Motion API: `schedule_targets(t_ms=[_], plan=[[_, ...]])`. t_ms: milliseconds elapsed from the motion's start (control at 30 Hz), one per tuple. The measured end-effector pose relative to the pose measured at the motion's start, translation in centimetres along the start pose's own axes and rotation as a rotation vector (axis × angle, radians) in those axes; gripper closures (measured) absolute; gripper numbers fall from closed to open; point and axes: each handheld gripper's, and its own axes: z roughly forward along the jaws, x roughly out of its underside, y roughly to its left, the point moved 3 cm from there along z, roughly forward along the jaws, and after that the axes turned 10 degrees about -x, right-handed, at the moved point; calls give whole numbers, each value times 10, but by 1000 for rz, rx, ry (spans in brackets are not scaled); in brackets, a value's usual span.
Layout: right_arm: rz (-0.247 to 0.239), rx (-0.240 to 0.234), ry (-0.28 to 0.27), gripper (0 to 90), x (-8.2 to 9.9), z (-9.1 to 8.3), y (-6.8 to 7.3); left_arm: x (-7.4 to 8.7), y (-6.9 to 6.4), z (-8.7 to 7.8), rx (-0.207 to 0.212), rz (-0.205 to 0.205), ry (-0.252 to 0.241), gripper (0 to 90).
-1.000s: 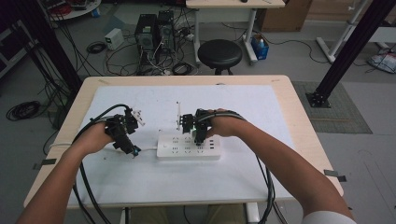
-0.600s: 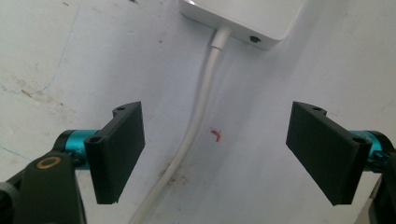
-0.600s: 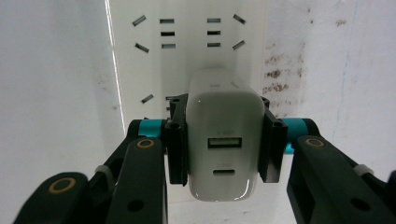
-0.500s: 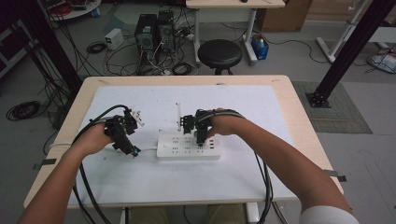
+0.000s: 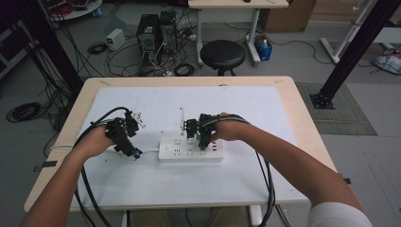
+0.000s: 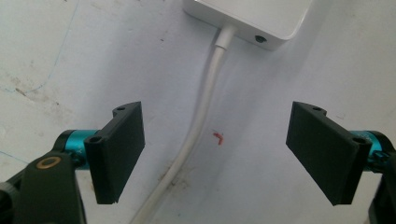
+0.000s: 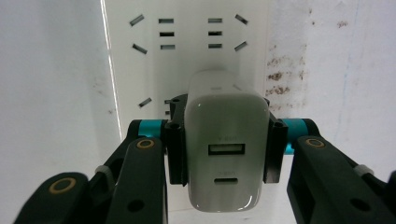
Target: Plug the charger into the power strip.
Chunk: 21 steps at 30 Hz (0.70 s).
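Note:
A white power strip (image 5: 190,149) lies across the middle of the white mat (image 5: 246,109). My right gripper (image 5: 202,141) points down over it, shut on a white USB charger (image 7: 226,154). The charger's two ports face the camera, and the strip's sockets (image 7: 187,33) lie just beyond it. Whether its prongs are in a socket is hidden. My left gripper (image 5: 133,151) is at the strip's left end, open. In the left gripper view its jaws (image 6: 217,137) straddle the strip's white cable (image 6: 201,116) without touching it, and the strip's corner (image 6: 261,21) lies ahead.
A thin white upright piece (image 5: 181,120) stands just behind the strip. The wooden table edge (image 5: 302,118) frames the mat. Beyond the table are a black stool (image 5: 222,54), computer towers (image 5: 153,30) with tangled cables, and a black frame post (image 5: 352,52) at the right.

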Motion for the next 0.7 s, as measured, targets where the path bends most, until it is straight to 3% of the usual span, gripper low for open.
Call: schedule_targets(t_ms=[133,200,267,467,700], plan=[[29,-43,-16,624,1,0,-5,-2,-1,1,4,-9,0,195],[67,-107,-18,625,1,-1,-12,-3,-1,1,0,-14,-3,194],[64,-130,-13,625,0,-1,-16,-3,-2,1,4,-11,-7,195],[7,-39,4,625,-1,1,-4,-4,-2,1,5,-8,-11,195],[42,-73,-7,626,-3,4,-9,-2,-1,-1,5,-16,-18,194]])
